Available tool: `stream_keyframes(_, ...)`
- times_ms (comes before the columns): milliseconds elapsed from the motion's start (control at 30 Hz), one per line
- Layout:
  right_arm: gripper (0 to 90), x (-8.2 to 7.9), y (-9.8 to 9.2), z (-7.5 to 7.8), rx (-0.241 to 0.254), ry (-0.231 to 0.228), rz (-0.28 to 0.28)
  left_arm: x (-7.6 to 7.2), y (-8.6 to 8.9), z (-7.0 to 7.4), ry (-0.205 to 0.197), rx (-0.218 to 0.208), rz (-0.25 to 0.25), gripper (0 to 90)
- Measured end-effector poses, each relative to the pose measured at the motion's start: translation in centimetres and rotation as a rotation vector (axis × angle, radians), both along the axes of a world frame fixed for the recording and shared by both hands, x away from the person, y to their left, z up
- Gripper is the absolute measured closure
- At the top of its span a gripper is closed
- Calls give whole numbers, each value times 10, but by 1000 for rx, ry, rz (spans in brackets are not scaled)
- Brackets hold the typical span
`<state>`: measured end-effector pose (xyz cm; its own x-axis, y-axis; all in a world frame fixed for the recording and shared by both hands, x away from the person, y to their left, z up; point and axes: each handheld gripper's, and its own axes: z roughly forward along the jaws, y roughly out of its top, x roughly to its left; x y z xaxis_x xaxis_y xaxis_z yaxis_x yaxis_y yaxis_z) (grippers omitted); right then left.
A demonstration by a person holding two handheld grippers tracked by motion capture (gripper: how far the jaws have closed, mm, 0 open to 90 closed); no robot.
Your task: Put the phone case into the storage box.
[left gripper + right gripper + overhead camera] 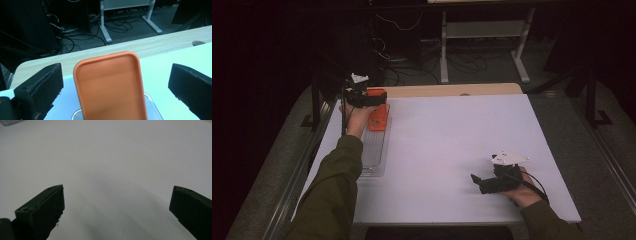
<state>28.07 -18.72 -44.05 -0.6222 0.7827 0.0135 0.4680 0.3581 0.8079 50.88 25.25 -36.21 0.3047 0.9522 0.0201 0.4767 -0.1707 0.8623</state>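
A: Where is the orange phone case (110,85) sitting?

B: At the far left of the white table (452,145), on the far end of a clear tray (374,150) that runs along the table's left edge. In the left gripper view the case lies with its hollow side up, its rounded far end pointing toward the wooden strip (155,46) past the white top.

A: And the left tool (115,82)?

B: Right at the case. Its jaws stand wide apart, one on each side of the case with clear gaps, so nothing is pinched; the case is released. In the high view the left hand (357,117) holds that tool over the tray's far end.

A: The right tool (116,207)?

B: Well apart from the case, near the table's right front corner. Its jaws are spread too, with bare white table between them. The right hand (524,192) rests low there, the grey three-cornered plate (509,158) on top, the jaws pointing leftward, toward the tray's side.
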Motion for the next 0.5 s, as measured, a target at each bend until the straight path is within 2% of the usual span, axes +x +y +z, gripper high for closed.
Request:
stream_keyframes(100,0,1,0,0,-3,-11,2,-2,0,3,-1,-3,-6,0)
stream_keyframes(133,0,0,0,0,1,1,-1,-3,0,3,-1,-5,-11,0)
stream_keyframes(233,0,0,0,0,0,0,-1,-5,3,6,20,8,-38,0)
stream_keyframes(333,0,0,0,0,-2,-5,2,-8,4,7,32,6,-57,0)
stream_keyframes(367,0,0,0,0,-2,-5,1,-9,4,8,37,-10,-69,0)
stream_keyframes(500,0,0,-1,0,-4,-9,4,-14,4,10,69,-10,-116,0)
